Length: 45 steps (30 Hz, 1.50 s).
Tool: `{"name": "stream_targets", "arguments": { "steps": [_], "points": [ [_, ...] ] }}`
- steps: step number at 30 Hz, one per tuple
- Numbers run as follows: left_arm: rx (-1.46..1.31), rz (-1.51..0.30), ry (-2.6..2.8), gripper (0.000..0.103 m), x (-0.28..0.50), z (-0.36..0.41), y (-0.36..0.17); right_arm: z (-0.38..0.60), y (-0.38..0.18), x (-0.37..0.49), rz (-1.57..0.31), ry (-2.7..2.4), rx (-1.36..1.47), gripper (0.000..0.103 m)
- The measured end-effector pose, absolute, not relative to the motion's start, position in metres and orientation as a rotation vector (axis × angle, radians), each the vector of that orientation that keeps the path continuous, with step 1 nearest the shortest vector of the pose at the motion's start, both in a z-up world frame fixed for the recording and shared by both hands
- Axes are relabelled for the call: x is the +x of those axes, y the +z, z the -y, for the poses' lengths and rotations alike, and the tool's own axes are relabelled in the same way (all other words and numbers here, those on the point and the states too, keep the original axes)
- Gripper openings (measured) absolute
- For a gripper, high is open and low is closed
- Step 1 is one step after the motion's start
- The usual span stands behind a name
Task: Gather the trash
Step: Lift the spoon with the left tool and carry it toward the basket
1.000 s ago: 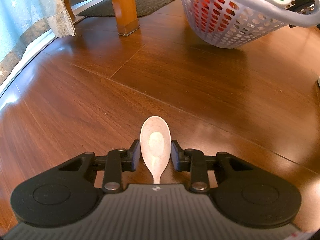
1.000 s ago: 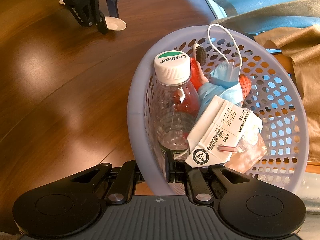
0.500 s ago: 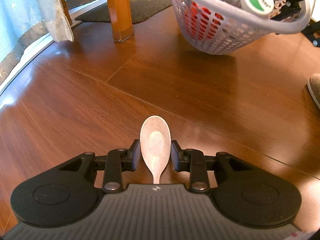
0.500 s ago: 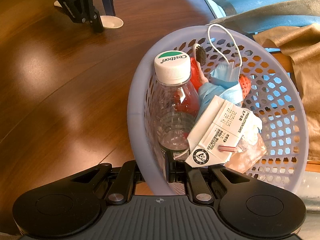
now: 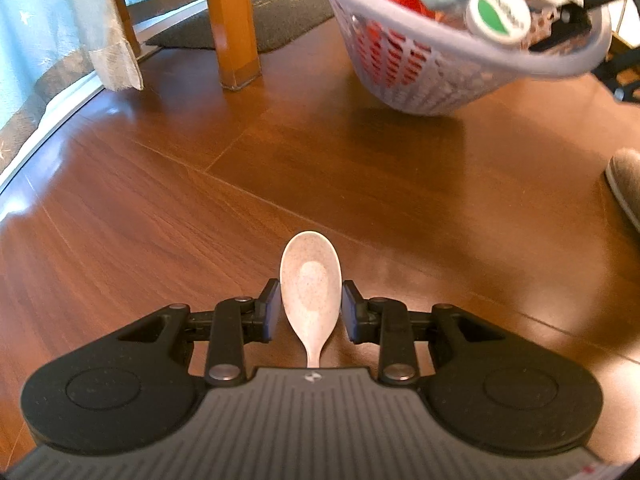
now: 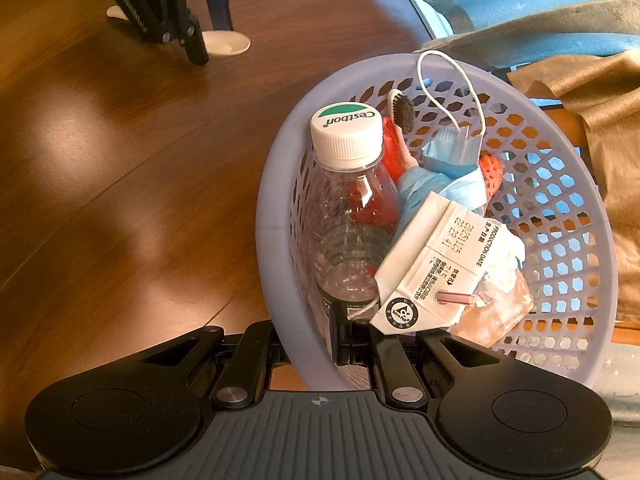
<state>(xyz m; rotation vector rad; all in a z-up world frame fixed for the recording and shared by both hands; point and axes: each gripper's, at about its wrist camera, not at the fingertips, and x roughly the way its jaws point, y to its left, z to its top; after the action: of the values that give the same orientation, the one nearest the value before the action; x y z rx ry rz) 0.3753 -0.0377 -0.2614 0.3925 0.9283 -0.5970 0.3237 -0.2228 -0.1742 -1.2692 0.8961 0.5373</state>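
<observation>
A pale speckled spoon (image 5: 310, 292) lies bowl-forward between my left gripper's (image 5: 310, 308) fingers, which are shut on the sides of its bowl just above the brown wooden floor. The right wrist view shows the same spoon (image 6: 228, 43) at the far left with the left gripper (image 6: 208, 36) over it. My right gripper (image 6: 320, 332) is shut on the near rim of a lilac plastic basket (image 6: 276, 216). The basket holds a clear bottle (image 6: 348, 216) with a white cap, a milk carton (image 6: 436, 264), a blue face mask (image 6: 452, 160), a toothbrush and red netting. The basket (image 5: 440, 44) hangs at the upper right of the left wrist view.
A wooden furniture leg (image 5: 234, 24) stands ahead on the left, with a dark mat (image 5: 280, 20) behind it. A curtain hem (image 5: 108, 40) hangs at the far left. A grey slipper (image 5: 626, 184) sits at the right edge. A tan cloth (image 6: 600, 120) lies beyond the basket.
The basket has come nearer and further left in the left wrist view. The spoon keeps its place between the left fingers while the floor shifts behind it.
</observation>
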Motion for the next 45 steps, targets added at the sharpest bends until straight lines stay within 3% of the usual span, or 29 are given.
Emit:
{"name": "stream_targets", "arguments": {
  "steps": [25,45],
  "points": [
    [0.375,-0.884,-0.512,0.031,0.365,0.051,-0.280,0.224,-0.174,0.323,-0.893,0.542,-1.265,0.006],
    [0.370,-0.893,-0.534,0.027,0.363,0.050,-0.271,0.224,-0.174,0.323,-0.893,0.540,-1.265,0.006]
  ]
}}
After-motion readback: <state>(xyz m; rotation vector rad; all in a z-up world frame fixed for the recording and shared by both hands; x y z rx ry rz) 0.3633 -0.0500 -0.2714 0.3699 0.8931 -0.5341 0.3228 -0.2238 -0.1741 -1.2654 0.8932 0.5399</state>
